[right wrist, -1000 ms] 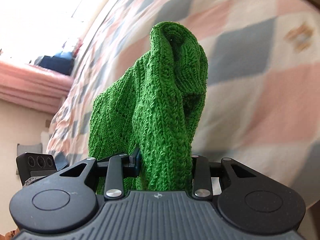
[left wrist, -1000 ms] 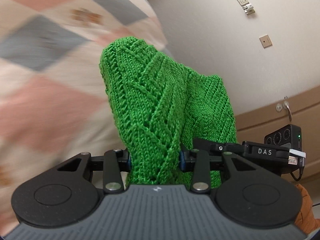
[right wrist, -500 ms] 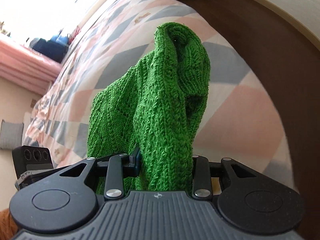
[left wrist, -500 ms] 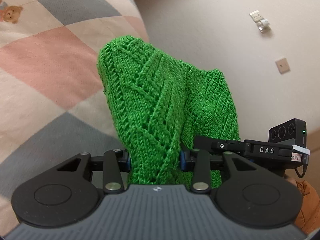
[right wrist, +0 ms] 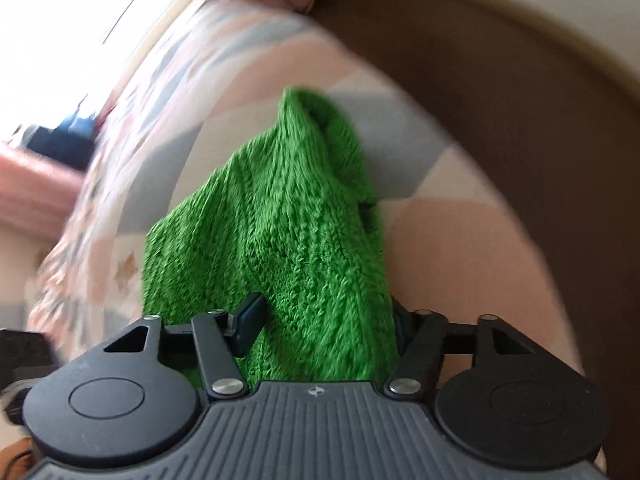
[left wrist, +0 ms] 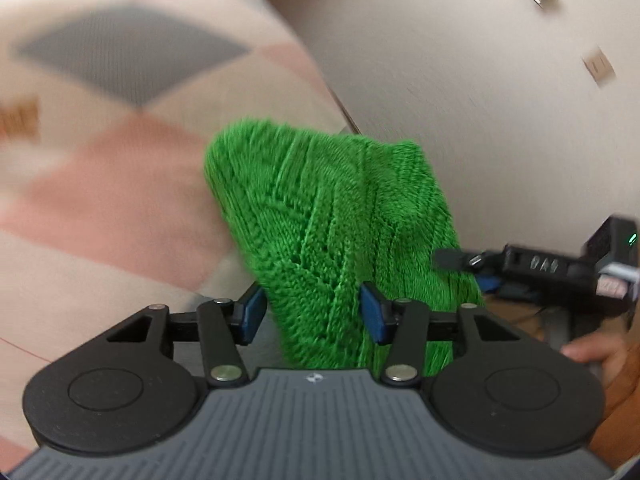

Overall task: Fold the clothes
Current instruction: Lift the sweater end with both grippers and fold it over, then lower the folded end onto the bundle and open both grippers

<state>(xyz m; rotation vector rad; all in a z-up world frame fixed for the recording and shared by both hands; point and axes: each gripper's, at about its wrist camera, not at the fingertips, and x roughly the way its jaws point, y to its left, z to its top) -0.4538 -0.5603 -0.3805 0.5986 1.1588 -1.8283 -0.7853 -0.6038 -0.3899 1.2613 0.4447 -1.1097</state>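
A green knitted garment [left wrist: 332,232] hangs bunched between both grippers above a checked quilt [left wrist: 100,184]. In the left wrist view my left gripper [left wrist: 314,312] has its blue pads slightly apart around a fold of the knit, the left pad looking a little off the cloth. In the right wrist view the garment [right wrist: 280,224] rises in front of my right gripper [right wrist: 324,320], whose jaws stand wider around the thick bunch. The right gripper also shows in the left wrist view [left wrist: 472,268], at the garment's far edge. Both views are motion-blurred.
The quilt covers a bed with pink, grey and cream diamonds [right wrist: 460,248]. A dark brown bed frame [right wrist: 520,128] curves along the right. A plain wall [left wrist: 480,100] with switch plates lies behind. A bright window [right wrist: 60,40] is at far left.
Both grippers' jaws have opened wider around the knit. The garment has slumped lower and tilted. Both cameras swung, blurring the scene.
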